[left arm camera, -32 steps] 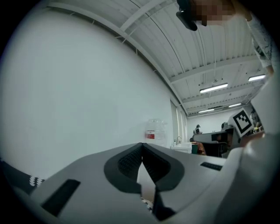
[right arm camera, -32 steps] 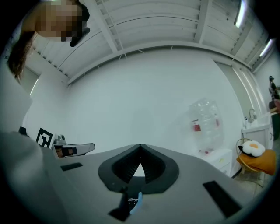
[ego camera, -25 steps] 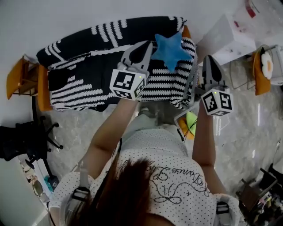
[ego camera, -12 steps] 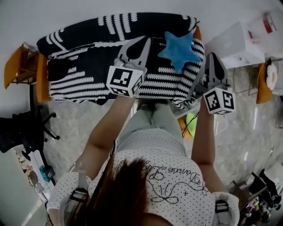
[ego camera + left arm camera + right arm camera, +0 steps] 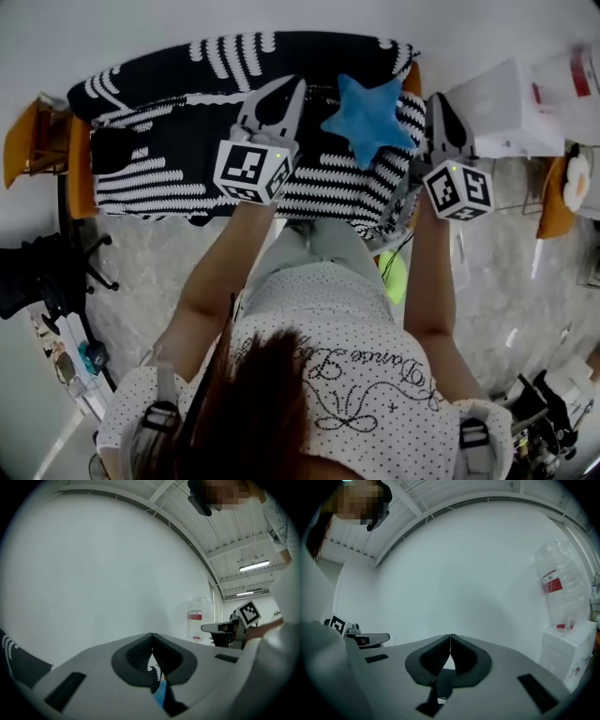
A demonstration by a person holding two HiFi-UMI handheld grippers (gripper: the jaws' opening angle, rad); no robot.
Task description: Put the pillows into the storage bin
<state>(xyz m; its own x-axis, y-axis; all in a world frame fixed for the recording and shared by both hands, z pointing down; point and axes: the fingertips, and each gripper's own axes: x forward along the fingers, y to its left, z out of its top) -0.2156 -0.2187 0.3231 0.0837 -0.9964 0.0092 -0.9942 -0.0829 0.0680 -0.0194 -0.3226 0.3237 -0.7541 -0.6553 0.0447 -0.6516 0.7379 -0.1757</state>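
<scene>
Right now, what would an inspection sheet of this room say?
Surface: sofa under a black-and-white striped cover.
Job's things: blue star pillow lies on the sofa; no storage bin seen.
Clutter: green item on the floor.
Grippers: left gripper and right gripper both shut, empty, held out toward the sofa.
Cables: nothing seen.
Surroundings: white wall, black office chair, white box.

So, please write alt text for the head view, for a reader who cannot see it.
Seen from above, a person holds the left gripper and right gripper, both shut and empty, near a striped blanket where a blue star pillow lies.
</scene>
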